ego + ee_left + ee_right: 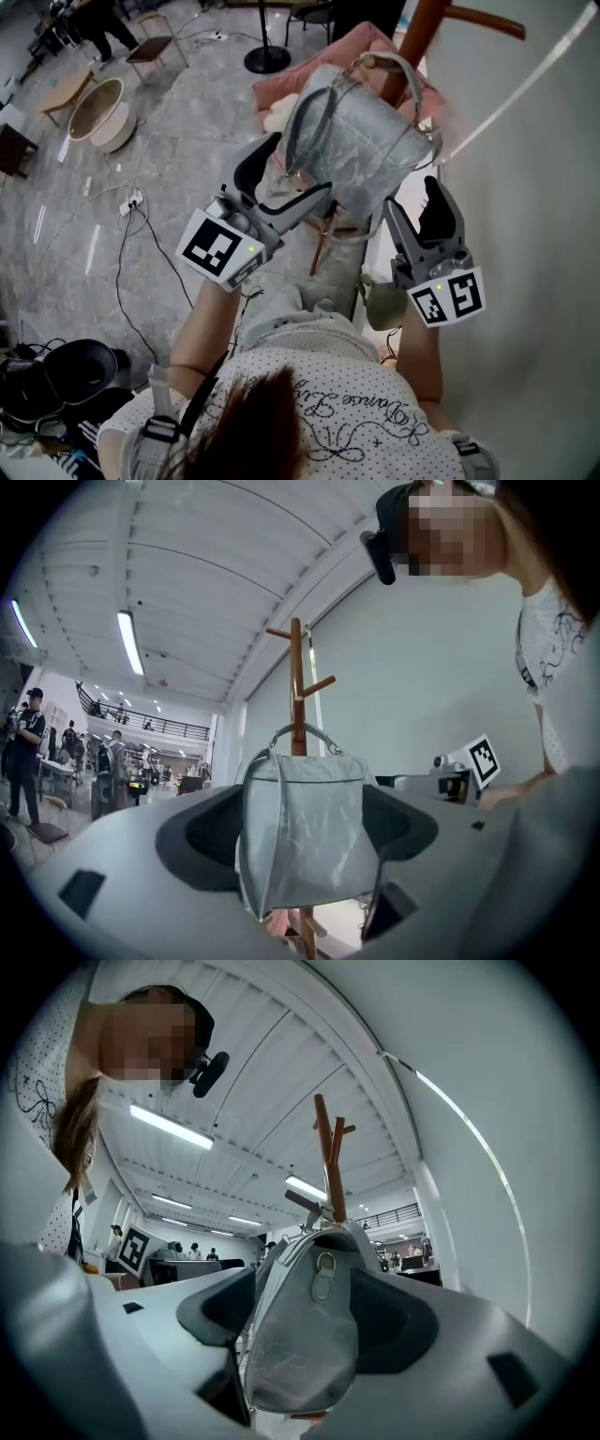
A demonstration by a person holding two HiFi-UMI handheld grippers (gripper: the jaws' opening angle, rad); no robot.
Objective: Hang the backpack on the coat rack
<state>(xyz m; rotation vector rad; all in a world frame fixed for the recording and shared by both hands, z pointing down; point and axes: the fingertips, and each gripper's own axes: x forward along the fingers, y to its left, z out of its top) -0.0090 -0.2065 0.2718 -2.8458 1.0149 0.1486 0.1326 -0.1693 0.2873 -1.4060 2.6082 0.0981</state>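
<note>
Currently bag (361, 141) is held up, handle (398, 66) beside the rack (417, 37); left tool (302, 167) clamps one side; right tool (412, 192) stands wide round the other end, not pinching; fabric looks soft, light, saggy; probably best hung by the handle loop.

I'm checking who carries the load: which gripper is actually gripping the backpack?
The left gripper: its fingers clamp the lower side of the backpack. The right gripper has its fingers apart, just below the bag's other corner.
</note>
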